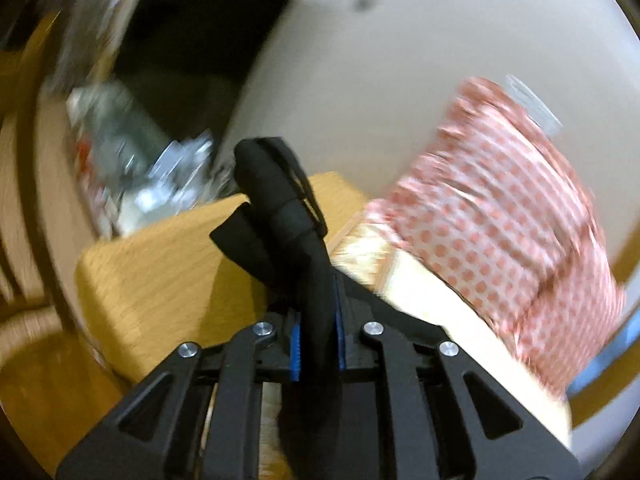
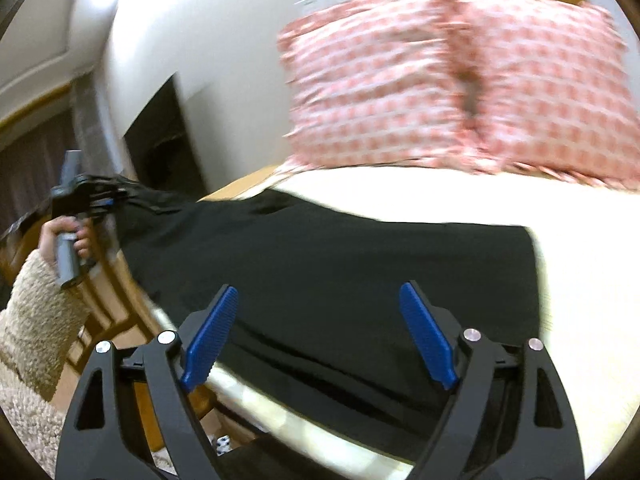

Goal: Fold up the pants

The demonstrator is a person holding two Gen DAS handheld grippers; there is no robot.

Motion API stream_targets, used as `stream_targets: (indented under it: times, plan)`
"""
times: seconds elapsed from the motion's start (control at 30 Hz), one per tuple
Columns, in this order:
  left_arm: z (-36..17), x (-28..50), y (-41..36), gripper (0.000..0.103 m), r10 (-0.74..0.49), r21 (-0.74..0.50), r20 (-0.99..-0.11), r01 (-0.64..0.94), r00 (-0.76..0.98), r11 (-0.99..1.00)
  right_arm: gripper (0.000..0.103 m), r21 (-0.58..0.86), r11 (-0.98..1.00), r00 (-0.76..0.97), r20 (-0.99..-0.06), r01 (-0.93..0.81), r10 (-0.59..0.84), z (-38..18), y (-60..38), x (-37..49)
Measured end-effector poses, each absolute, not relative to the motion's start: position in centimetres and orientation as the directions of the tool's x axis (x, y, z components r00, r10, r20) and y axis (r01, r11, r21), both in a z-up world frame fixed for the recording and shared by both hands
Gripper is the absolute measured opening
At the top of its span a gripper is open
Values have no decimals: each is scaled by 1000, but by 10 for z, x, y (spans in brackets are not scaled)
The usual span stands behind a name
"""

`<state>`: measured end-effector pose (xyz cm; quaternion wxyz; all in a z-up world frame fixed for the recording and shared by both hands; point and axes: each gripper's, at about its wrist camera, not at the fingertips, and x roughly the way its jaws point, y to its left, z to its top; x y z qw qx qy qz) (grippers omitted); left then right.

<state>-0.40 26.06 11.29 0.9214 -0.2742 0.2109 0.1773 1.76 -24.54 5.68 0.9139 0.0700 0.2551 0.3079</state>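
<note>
Pants (image 2: 328, 264) lie spread on bed (image 2: 580, 240). I have left gripper (image 1: 316, 344) clamped on one end, lifted to start the fold; right gripper (image 2: 320, 332) jaws apart, empty, above cloth.

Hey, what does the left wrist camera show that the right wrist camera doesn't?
Only the left wrist view shows the left gripper close up, jaws shut on a bunched edge of the black pants, plus blurred clutter beyond a wooden surface. Only the right wrist view shows the right gripper open above the pants, spread across the bed, and a fuzzy sleeve. Both show the pants and the pink dotted pillows.
</note>
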Motion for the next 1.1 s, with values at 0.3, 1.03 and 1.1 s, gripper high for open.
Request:
stream_targets:
  times: [0.3, 1.03, 1.1]
  plan:
    - [177, 43, 14, 11, -105, -74, -388, 82, 916, 994, 85, 407, 869, 809, -388, -280, 442, 47, -350, 7]
    - [70, 3, -181, 11, -349, 153, -624, 548, 699, 823, 85, 422, 899, 841, -439, -116, 315, 24, -400, -6]
    - [46, 1, -185, 12, -346, 137, -677, 573, 649, 808, 85, 425, 900, 847, -440, -98, 299, 25, -403, -6]
